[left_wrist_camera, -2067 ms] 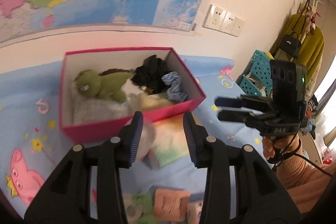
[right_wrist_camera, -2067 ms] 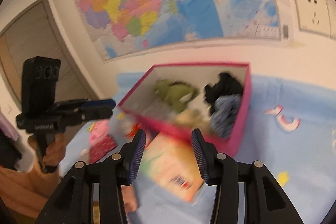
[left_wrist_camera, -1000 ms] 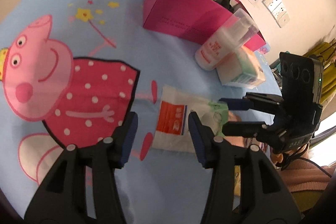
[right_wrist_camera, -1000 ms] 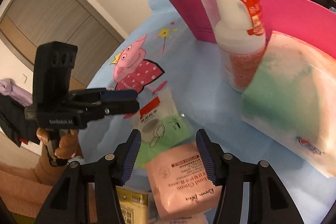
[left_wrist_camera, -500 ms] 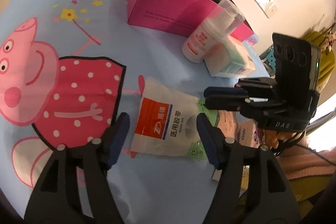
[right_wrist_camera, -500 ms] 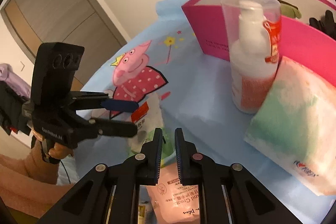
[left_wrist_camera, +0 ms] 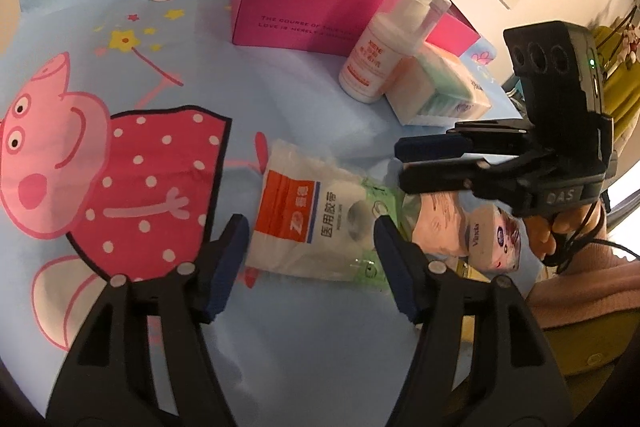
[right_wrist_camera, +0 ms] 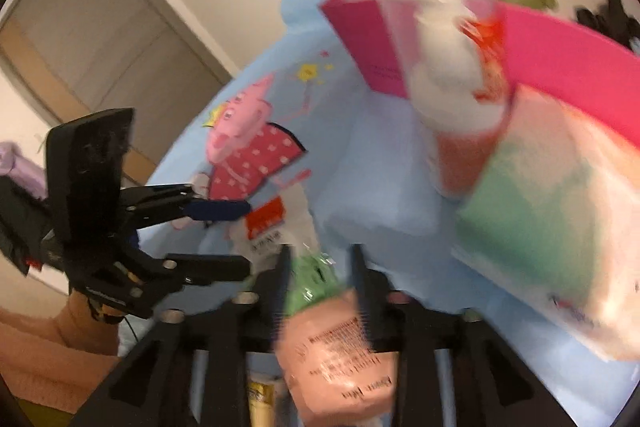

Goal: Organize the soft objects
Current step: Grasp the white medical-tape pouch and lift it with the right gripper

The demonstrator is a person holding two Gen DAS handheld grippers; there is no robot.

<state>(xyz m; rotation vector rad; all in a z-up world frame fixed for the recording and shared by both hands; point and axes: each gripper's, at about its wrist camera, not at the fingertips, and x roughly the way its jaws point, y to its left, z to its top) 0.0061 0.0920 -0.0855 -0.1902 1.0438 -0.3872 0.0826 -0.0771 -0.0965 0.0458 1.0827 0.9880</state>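
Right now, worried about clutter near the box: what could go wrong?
The right gripper, jaws just opened, hangs over both the pink packet and the green end of the tape packet; closing could catch both. The pump bottle stands beside the pink box; a carried packet might topple it.

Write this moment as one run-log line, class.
left claw: open, straddling white tape packet | right claw: jaws have just been opening, pink packet between them, not gripped

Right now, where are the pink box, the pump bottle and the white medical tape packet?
pink box [left_wrist_camera: 304, 23], left wrist view, on its pink front wall.
pump bottle [left_wrist_camera: 372, 67], left wrist view, on its labelled white body.
white medical tape packet [left_wrist_camera: 312, 223], left wrist view, on its printed face.
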